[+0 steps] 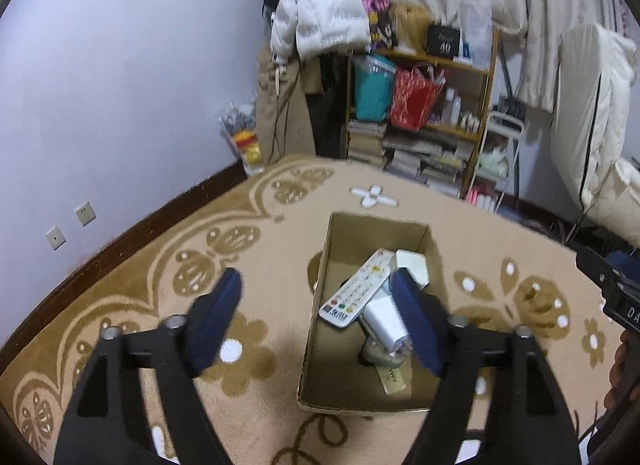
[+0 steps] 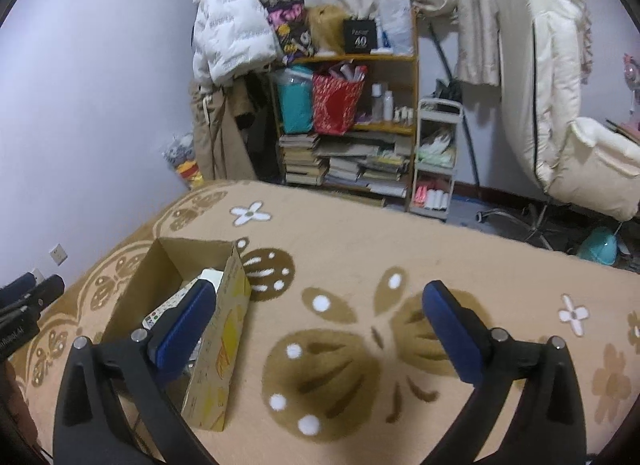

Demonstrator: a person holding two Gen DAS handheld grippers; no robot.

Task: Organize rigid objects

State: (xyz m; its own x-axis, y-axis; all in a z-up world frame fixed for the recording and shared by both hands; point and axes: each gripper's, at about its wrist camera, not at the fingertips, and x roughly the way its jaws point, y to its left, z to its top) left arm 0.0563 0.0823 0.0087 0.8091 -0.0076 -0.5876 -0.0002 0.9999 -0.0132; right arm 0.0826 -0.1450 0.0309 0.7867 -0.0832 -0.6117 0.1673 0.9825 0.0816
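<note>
Both tongs gape wide and empty: the left tongs (image 1: pixel 316 317) hover with the cardboard box (image 1: pixel 434 261) just under their right pad, the remote control (image 1: pixel 356 289) lying inside; the right tongs (image 2: pixel 320 329) hang over the patterned carpet (image 2: pixel 360 265), box beside their left pad.

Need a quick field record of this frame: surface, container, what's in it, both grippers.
surface: tan rug with brown floral pattern
container: open cardboard box standing on the rug
contents: white remote, white cylindrical item, white boxy item, a grey item and a tan strip partly hidden beneath
left gripper: open, nothing between the pads, above the box's left edge
right gripper: open, empty, over bare rug to the right of the box
loose items on rug: none visible
</note>
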